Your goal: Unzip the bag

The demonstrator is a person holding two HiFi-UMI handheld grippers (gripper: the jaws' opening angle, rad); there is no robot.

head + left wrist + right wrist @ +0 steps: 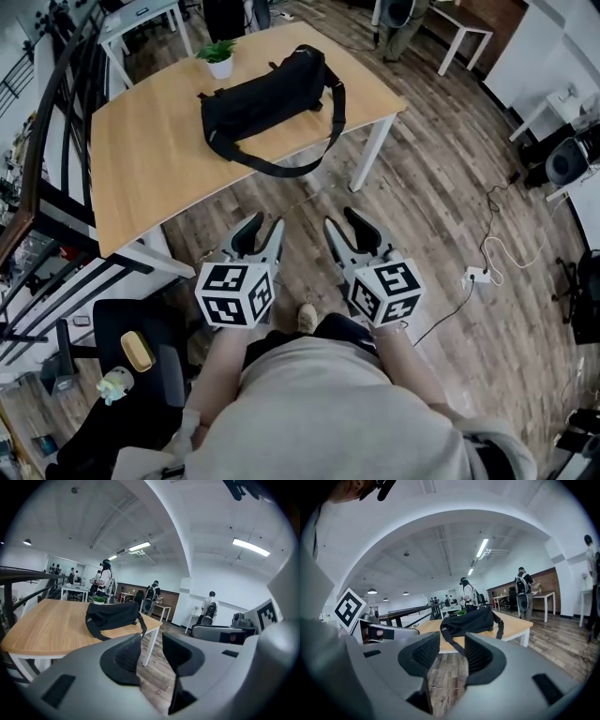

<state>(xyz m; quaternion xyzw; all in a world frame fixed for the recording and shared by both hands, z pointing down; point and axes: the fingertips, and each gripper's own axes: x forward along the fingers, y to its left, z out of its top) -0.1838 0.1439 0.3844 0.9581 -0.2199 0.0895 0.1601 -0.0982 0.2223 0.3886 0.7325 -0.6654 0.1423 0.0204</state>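
I'm at the approach step; nothing on the bag has been touched yet. The wooden table [150,159] stands ahead of me and to the left, across a stretch of plank floor [441,216]. The black bag [267,94] lies on its far half, lengthwise toward the far right corner, and as far as I can judge it is zipped shut.

My left gripper [262,228] and right gripper [343,221] hang side by side near my body, well short of the table's near edge and pointing roughly level at the bag. Both have their jaws apart with only floor showing between them, so neither holds anything.

The bag's shoulder strap [281,169] loops off its near side across the tabletop toward the right edge. A small potted plant [218,58] sits just beside the bag's far left end.

I can't make out the zip pull from here. Next, I think, I need to close in on the table, find the pull, steady the bag with one gripper and pinch the pull with the other.
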